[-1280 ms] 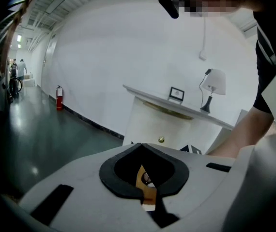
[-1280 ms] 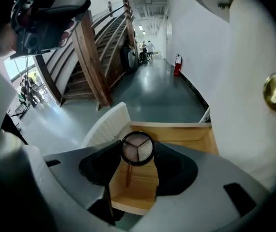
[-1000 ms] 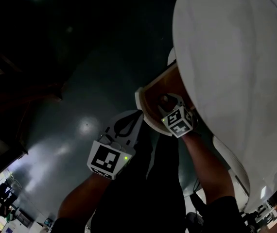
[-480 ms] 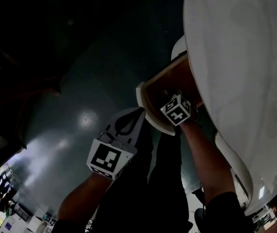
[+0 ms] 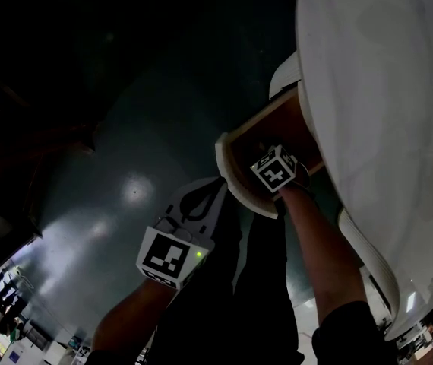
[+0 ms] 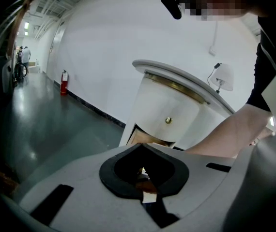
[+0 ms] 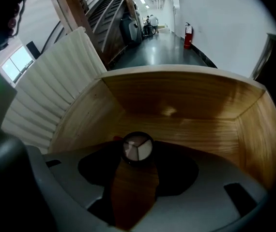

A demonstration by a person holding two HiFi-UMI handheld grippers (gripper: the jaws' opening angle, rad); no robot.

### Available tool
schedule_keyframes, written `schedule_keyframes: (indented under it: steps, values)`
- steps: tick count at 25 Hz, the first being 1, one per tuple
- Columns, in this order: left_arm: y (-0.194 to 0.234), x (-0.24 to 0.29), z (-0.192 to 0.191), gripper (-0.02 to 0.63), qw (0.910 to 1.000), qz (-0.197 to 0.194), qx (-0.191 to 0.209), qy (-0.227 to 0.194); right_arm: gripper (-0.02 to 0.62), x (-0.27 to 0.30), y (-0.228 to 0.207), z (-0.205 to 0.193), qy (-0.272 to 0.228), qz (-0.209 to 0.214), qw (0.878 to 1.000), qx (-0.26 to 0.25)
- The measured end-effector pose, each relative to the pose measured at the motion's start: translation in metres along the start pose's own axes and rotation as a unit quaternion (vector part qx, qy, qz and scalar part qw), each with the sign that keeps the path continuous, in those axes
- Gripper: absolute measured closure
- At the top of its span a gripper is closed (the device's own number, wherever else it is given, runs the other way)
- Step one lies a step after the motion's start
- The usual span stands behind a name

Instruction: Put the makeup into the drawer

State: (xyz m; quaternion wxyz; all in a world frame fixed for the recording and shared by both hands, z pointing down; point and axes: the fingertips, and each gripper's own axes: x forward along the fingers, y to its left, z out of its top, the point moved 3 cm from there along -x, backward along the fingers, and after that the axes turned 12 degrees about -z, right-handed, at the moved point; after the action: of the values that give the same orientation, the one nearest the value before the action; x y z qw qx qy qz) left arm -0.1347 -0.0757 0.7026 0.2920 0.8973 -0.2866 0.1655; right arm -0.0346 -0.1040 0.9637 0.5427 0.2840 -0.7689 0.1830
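Note:
A round makeup compact with a three-part face sits at the tips of my right gripper, whose jaws close against its sides. It is inside the open wooden drawer, low over the drawer's floor. In the head view the right gripper's marker cube sits in the drawer under the white vanity table, and the compact is hidden. My left gripper hangs shut and empty below and left of the drawer. Its own view shows the jaws pointing at the vanity and the drawer.
Dark glossy floor spreads to the left. A white chair stands lower right beside the vanity. The person's dark trousers fill the bottom middle. A ribbed white panel flanks the drawer's left side. A fire extinguisher stands by the far wall.
My right gripper has moved up and deeper into the drawer with the compact. The left gripper has stayed almost where it was.

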Motion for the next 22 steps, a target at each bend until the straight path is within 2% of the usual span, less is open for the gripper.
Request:
schedule_keyframes:
  steps: [5, 8, 13, 17, 22]
  values:
    - [0.004, -0.004, -0.001, 0.595, 1.0, 0.003, -0.004, 0.0, 0.379, 0.002, 0.003, -0.004, 0.015, 0.013, 0.999, 0.04]
    - [0.003, -0.009, -0.001, 0.595, 1.0, -0.001, -0.007, -0.002, 0.379, -0.004, -0.002, -0.002, 0.006, 0.002, 0.999, 0.053]
    - [-0.005, -0.027, 0.005, 0.595, 0.9999, -0.01, -0.009, -0.004, 0.379, -0.048, -0.003, 0.024, -0.048, -0.023, 0.995, 0.082]
    - [-0.02, -0.043, 0.027, 0.595, 0.9998, -0.013, -0.005, -0.013, 0.379, -0.098, 0.002, 0.033, -0.081, -0.036, 0.991, 0.1]
    - [-0.042, -0.072, 0.063, 0.595, 0.9994, -0.023, -0.003, -0.024, 0.38, -0.171, 0.014, 0.043, -0.131, -0.041, 0.975, 0.175]
